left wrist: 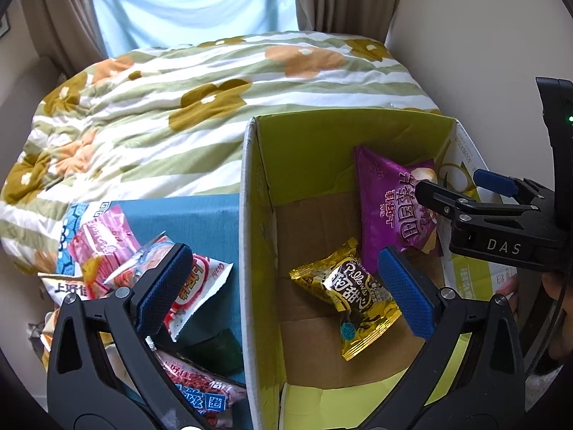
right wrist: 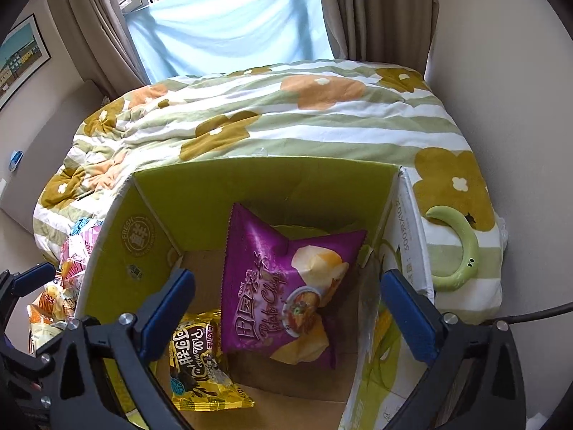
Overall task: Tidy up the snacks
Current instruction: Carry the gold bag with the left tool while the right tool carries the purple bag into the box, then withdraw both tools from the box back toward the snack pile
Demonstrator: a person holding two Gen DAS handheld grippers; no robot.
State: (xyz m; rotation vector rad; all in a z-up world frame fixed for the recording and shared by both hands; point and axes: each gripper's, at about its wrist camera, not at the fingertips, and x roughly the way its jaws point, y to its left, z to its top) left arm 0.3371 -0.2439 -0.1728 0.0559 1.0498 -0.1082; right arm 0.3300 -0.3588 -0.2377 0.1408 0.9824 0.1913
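Two packs in box (right wrist: 150,193): purple "Potato Chips" bag (right wrist: 286,286), gold "Pillows" pack (right wrist: 200,365). R gripper (right wrist: 283,311) jaws wide, nothing held; L gripper (left wrist: 286,294) wide too. Box wall reads "FRESH".

A bedroom in a home. A bed under a flower-patterned quilt (right wrist: 286,122) fills the room toward 12 o'clock, and beyond it brown curtains (right wrist: 372,10) frame a window (right wrist: 229,18) covered by a pale blue sheet. A framed picture (right wrist: 21,57) hangs on the wall at 10 o'clock, and plain cream walls close in at 3 o'clock.
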